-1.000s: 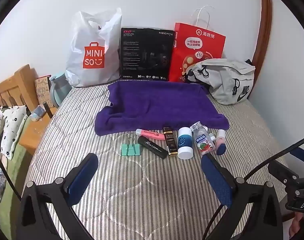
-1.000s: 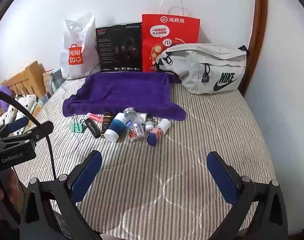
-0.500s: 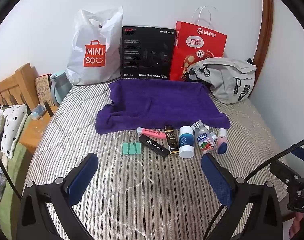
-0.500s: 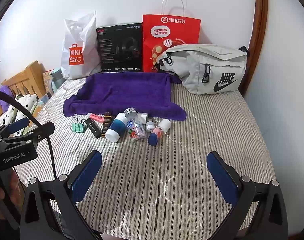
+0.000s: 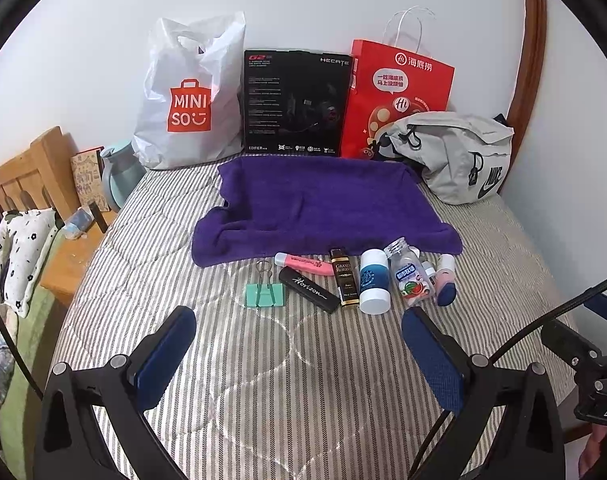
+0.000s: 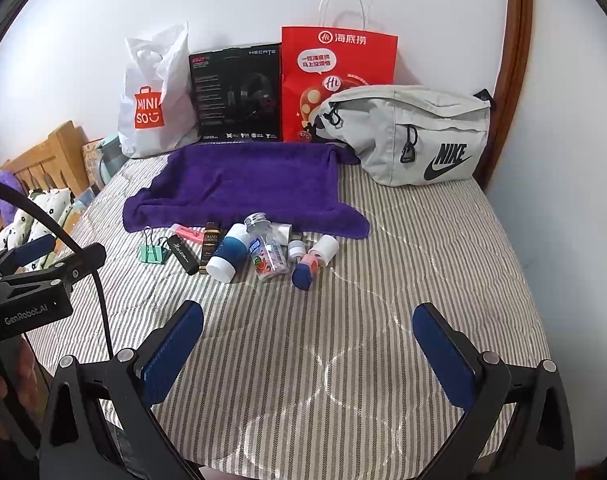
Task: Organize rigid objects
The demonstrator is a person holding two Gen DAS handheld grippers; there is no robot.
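A row of small items lies on the striped bed just in front of a purple towel: a green binder clip, a black Horizon stick, a pink tube, a dark Grand Reserve bottle, a white-and-blue bottle, a clear candy bottle and a blue-capped pink bottle. My left gripper and right gripper both hang open and empty, short of the row.
Against the back wall stand a white Miniso bag, a black headset box, a red paper bag and a grey Nike pouch. A wooden headboard and nightstand lie to the left. The wall bounds the bed on the right.
Both views shifted slightly; the objects sit a little lower and closer in the frames. Nothing on the bed has moved, and both grippers remain open.
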